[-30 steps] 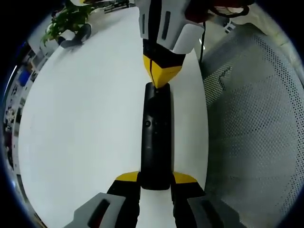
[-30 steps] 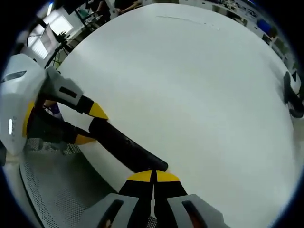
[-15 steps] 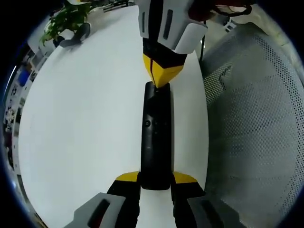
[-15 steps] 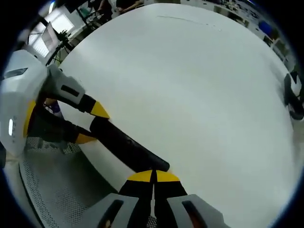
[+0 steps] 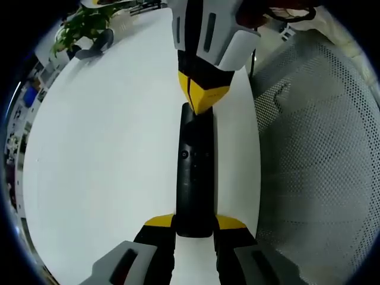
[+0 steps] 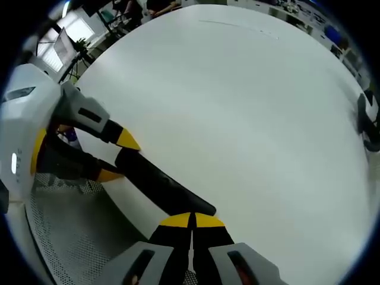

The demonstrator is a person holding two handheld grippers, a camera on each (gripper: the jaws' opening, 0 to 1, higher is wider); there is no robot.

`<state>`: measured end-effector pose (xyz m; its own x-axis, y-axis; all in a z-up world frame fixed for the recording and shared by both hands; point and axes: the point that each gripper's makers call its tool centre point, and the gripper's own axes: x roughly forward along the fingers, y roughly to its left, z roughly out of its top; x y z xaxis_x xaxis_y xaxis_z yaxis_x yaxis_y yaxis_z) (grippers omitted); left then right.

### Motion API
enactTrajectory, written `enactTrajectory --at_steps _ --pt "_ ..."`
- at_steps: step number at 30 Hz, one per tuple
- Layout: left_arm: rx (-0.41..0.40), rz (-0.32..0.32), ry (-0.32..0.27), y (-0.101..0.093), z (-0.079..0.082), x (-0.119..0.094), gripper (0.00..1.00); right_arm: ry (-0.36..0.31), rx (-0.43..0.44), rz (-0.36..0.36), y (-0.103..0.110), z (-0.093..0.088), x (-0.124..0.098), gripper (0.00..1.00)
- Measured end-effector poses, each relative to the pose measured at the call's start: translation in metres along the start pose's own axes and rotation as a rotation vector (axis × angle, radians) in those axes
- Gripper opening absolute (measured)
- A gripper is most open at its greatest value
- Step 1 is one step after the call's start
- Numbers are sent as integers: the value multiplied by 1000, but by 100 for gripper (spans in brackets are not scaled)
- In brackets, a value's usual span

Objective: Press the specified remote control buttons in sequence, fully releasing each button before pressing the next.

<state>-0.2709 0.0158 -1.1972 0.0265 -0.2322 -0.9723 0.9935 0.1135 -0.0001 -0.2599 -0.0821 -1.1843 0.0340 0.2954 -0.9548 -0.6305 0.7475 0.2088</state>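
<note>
A long black remote control [image 5: 195, 172] lies along the near edge of the white table [image 5: 107, 148]. My left gripper [image 5: 195, 224] is shut on its near end, a yellow-tipped jaw on each side. In the left gripper view my right gripper [image 5: 202, 100] comes down from the top, shut, its yellow tips resting on the remote's far end. In the right gripper view my right gripper [image 6: 192, 221] is shut with its tips over the end of the remote [image 6: 159, 181], and my left gripper [image 6: 116, 157] holds the other end at the left.
A potted green plant [image 5: 83, 24] and a dark object [image 5: 95, 46] stand at the table's far corner. A perforated mesh surface [image 5: 320, 154] lies past the table edge. Another dark object [image 6: 367, 122] sits at the table's right edge in the right gripper view.
Almost nothing differs. The right gripper's tips have crept slightly along the remote's far end; the left gripper still holds the near end.
</note>
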Motion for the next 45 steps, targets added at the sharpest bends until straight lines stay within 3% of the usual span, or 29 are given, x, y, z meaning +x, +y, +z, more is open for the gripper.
enactTrajectory --at_steps 6,9,15,26,29,37,45 --pt "-1 -1 -5 0 0 0 23 0 -12 -1 2 1 0 0" --pt "-2 -1 -6 0 0 0 23 -1 -4 38 10 2 4 0" --pt "-5 0 -14 0 0 0 23 8 -27 14 8 2 3 0" --pt "-2 3 -13 0 -1 0 23 -15 18 35 5 1 2 0" --pt "8 2 -15 -1 -1 -1 23 -48 47 23 -1 6 1 0" --pt "9 -2 -10 0 0 -1 23 -35 44 28 0 6 2 0" --pt "31 -9 7 0 0 -1 24 -17 118 69 -2 7 3 0"
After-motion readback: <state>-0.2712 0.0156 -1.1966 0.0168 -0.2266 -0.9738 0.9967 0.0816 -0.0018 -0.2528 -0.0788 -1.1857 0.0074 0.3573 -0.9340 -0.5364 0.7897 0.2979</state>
